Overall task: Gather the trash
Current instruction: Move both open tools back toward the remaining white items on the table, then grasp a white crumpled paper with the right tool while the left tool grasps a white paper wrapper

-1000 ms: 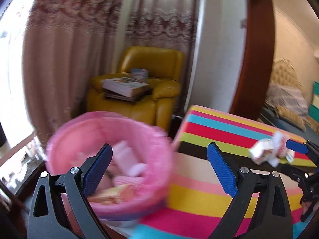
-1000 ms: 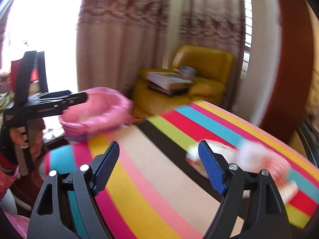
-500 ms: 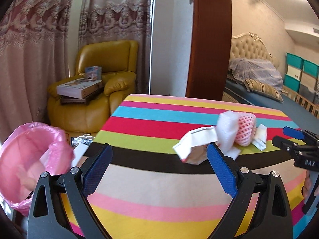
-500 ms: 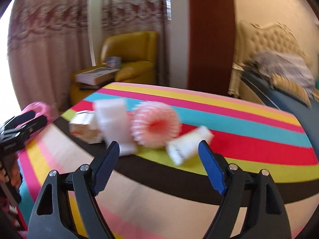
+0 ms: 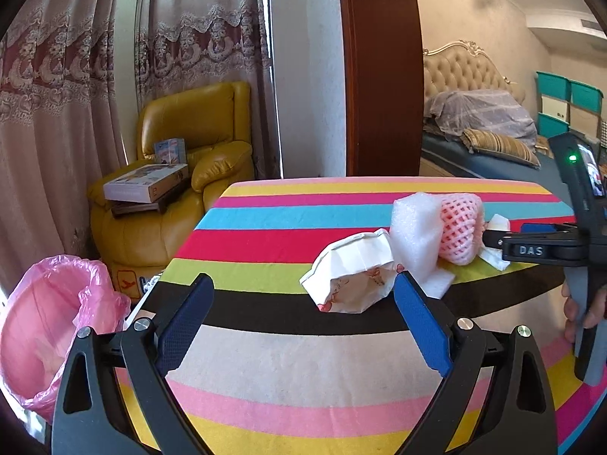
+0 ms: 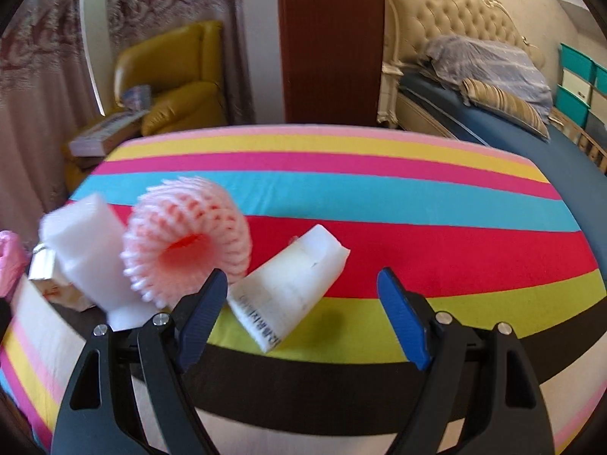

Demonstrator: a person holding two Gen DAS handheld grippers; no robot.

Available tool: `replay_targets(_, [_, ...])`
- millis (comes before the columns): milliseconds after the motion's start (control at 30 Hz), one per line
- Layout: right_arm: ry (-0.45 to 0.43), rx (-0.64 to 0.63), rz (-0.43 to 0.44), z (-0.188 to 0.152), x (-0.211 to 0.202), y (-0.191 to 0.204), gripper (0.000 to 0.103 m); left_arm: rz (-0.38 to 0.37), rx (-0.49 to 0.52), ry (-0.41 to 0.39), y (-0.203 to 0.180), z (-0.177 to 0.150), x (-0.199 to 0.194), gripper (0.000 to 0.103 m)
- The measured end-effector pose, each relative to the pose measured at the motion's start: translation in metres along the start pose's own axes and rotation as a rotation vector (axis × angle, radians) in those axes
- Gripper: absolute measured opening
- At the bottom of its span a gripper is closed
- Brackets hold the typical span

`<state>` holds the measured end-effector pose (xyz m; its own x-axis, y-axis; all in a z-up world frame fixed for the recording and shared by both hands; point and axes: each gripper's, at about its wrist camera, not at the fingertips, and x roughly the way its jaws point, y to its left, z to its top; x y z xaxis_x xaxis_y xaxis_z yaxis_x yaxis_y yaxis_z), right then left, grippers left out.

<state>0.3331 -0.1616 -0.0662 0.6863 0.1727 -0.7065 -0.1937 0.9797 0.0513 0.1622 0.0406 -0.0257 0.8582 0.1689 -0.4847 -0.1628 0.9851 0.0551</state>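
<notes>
Both pairs of jaws stand wide and hold nothing. The right gripper [image 6: 301, 316] points down at a white foam wedge [image 6: 290, 290] lying flat on the worktop [image 6: 436, 204], a round surface under a cloth of bright stripes. The wedge sits just ahead of the jaws and nearer the left-hand pad, not centred between them. Touching that pad's far side is a pink foam net sleeve [image 6: 186, 244], a soft ring of open mesh with a hollow middle. Beside it stands a white foam block [image 6: 85, 244], blurred in this view.

The left gripper [image 5: 301, 320] faces a crumpled white paper bag [image 5: 351, 276] with faint red print, lying just beyond its jaws near the middle of the worktop. Behind the bag is the same foam block, then the net sleeve, all crowded together.

Risks, as a judgement: the wedge is off-centre, so closing now could clip its corner and flick it away, or catch the net sleeve as well. The foam pieces look very light and springy, so a nudge may send them skidding over the smooth cloth toward the far edge. The paper bag is hollow and would likely crush or slip from a shallow pinch. The two grippers work close together and could collide.

The pink-lined bin [image 5: 45, 345] stands off the worktop's left edge, so carried scraps could drop on the way
</notes>
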Motion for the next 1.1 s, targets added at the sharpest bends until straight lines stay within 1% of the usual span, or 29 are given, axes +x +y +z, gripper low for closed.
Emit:
replay_targets(67, [0.035,-0.023,-0.013,0.002,0.010,0.006,0.078,-0.005,0.000,0.008,0.000,0.000,0.002,0.089])
replay_targets(100, [0.042,-0.036,-0.016,0.002,0.012,0.009,0.075,-0.006,-0.001,0.011,0.000,0.000,0.002,0.089])
replay_targets(133, [0.041,-0.039,-0.015,0.002,0.012,0.010,0.066,-0.005,-0.001,0.014,0.001,0.000,0.003,0.089])
replay_targets(233, [0.043,-0.019,0.014,0.000,0.011,0.005,0.048,-0.011,-0.001,0.024,0.000,0.000,0.005,0.089])
replay_targets(267, [0.043,-0.010,0.027,-0.001,0.010,0.002,0.047,-0.012,0.000,0.027,0.000,0.000,0.005,0.089])
replay_targets(300, [0.041,-0.008,0.032,-0.004,0.008,0.001,0.043,-0.013,0.001,0.030,0.000,0.000,0.006,0.089])
replay_targets(433, [-0.004,-0.023,0.058,-0.016,-0.012,-0.003,0.024,-0.016,0.006,0.044,-0.002,0.000,0.008,0.089])
replay_targets(533, [-0.028,-0.041,0.081,-0.028,-0.030,-0.006,0.017,-0.022,0.007,0.064,-0.002,0.000,0.012,0.089])
replay_targets(633, [-0.042,-0.061,0.109,-0.040,-0.044,-0.007,0.013,-0.030,0.000,0.087,0.001,0.002,0.017,0.089])
replay_targets(767, [-0.049,-0.065,0.152,-0.050,-0.058,-0.007,0.012,-0.059,-0.010,0.117,0.001,0.002,0.023,0.089])
replay_targets(833, [-0.059,-0.071,0.162,-0.054,-0.063,-0.006,0.012,-0.080,-0.013,0.145,-0.002,0.003,0.030,0.089])
replay_targets(933, [-0.062,-0.071,0.161,-0.055,-0.065,-0.008,0.012,-0.091,-0.012,0.165,-0.006,0.006,0.041,0.089])
replay_targets(1100, [-0.050,-0.020,0.185,-0.053,-0.063,-0.019,0.012,-0.091,0.058,0.193,-0.018,0.016,0.065,0.089])
